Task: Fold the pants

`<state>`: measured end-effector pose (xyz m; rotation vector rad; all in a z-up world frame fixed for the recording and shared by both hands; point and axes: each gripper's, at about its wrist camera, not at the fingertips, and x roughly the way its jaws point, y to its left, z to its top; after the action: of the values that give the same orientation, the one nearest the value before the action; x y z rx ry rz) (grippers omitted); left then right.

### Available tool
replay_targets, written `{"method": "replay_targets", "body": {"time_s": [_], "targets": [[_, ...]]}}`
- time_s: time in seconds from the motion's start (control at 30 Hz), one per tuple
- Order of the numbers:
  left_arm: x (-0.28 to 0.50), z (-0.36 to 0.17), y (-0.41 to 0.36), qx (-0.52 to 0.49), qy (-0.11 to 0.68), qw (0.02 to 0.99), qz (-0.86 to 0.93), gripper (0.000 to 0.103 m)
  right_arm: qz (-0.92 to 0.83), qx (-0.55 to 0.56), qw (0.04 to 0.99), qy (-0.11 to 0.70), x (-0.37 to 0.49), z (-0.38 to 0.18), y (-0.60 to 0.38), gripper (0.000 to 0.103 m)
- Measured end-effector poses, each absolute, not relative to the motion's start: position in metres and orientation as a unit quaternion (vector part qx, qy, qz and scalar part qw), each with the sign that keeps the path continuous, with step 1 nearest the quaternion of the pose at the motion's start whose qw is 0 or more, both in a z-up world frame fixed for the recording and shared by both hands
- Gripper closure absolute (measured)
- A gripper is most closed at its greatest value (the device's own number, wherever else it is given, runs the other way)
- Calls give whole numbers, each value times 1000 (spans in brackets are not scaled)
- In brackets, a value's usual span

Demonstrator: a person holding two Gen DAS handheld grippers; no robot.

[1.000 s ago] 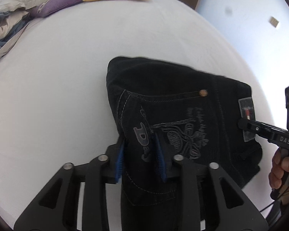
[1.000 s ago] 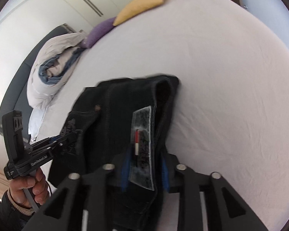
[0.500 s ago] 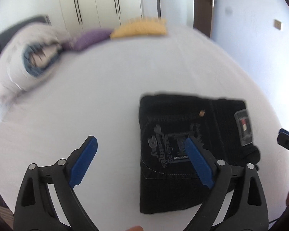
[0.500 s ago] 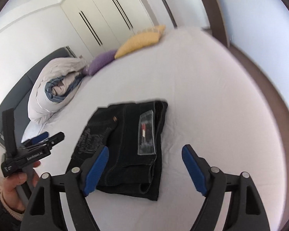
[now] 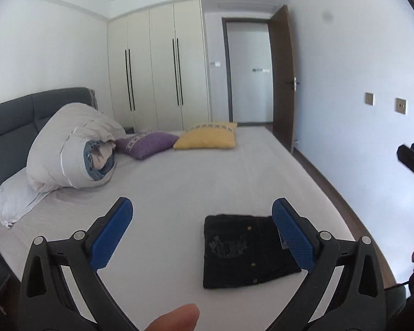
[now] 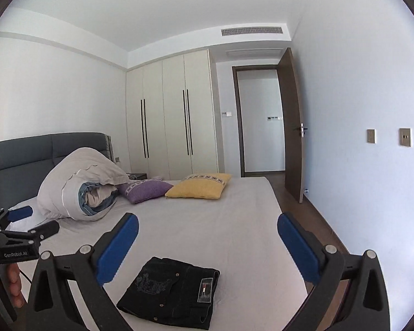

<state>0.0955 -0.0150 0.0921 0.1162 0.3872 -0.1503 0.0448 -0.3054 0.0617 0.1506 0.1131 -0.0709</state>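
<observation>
Pants (image 5: 243,251): black denim, folded into a compact rectangle, lying flat on the bed (image 5: 207,182) near its foot edge. A pale embroidered design is showing on the back pocket, with a patch label (image 6: 205,289) on the waistband beside it. Nothing is touching the pants.

Left gripper (image 5: 201,231): its jaws have just been opening and are now standing spread wide, with nothing between the blue pads (image 5: 111,234). It is hanging in the air above the bed, clear of the pants. A fingertip (image 5: 176,320) is showing at the bottom edge of the left wrist view.

Right gripper (image 6: 207,248): its jaws have just been opening as well and are gaping equally wide, gripping nothing. It is hovering above the pants, apart from them.

Bed furnishings: a rolled grey duvet (image 6: 80,190) is resting against the dark headboard (image 6: 22,151), with a white pillow (image 5: 11,198) below it. A purple cushion (image 6: 145,189) and a yellow cushion (image 6: 198,187) are lying side by side, touching.

Room: cream wardrobe doors (image 6: 168,115) are standing closed; a brown door (image 6: 292,135) is standing open.
</observation>
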Motion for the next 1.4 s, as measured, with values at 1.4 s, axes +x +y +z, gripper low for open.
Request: {"method": "replay_targets", "body": {"time_s": [1.4], "targets": [[94, -39, -45, 34, 409, 909, -68, 0, -60, 130, 938, 314, 40, -29, -275, 0]]}}
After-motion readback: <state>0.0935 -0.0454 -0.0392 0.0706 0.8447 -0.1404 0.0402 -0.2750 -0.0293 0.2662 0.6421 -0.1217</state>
